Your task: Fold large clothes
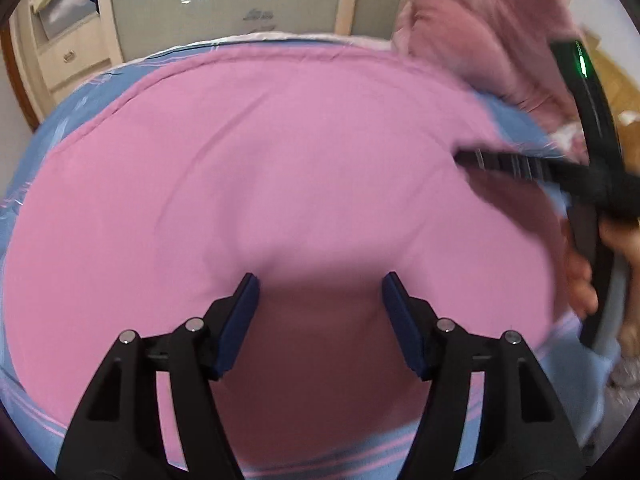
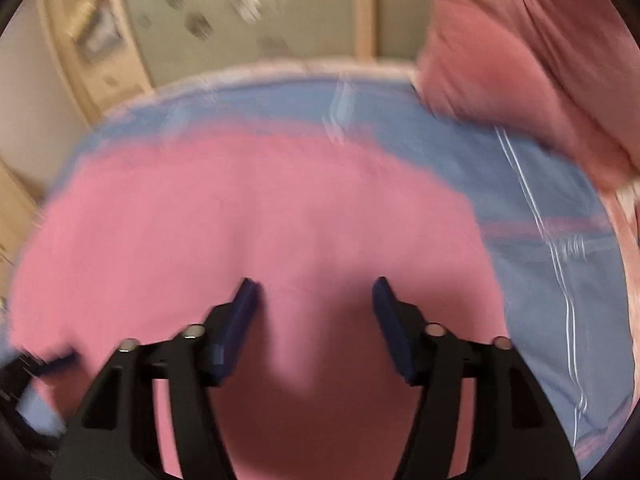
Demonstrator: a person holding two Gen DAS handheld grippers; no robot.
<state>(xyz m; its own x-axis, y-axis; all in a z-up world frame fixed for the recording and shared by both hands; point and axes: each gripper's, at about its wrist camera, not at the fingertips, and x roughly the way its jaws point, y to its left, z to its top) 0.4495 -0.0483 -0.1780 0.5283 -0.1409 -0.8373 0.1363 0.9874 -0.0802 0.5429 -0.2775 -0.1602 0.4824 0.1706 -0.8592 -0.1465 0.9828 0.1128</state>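
Note:
A large pink garment (image 1: pixel 260 168) lies spread flat on a blue bedsheet (image 1: pixel 80 96). My left gripper (image 1: pixel 318 292) hovers over the garment's near part, pointing down, open, with nothing but flat cloth below the gap between its blue pads. In the right wrist view, which is blurred, my right gripper (image 2: pixel 314 294) is open over the same pink garment (image 2: pixel 240 208), and no fold is caught between its pads. One black finger (image 1: pixel 500 164) of the right gripper reaches in over the garment's right edge, held by a person's hand (image 1: pixel 580 276).
A bunched dusty-pink quilt (image 1: pixel 492 20) is piled at the bed's far right corner. A grey-panelled wardrobe (image 1: pixel 224 0) with beige drawers (image 1: pixel 68 56) stands behind the bed. The blue sheet (image 2: pixel 552 240) lies bare to the right of the garment.

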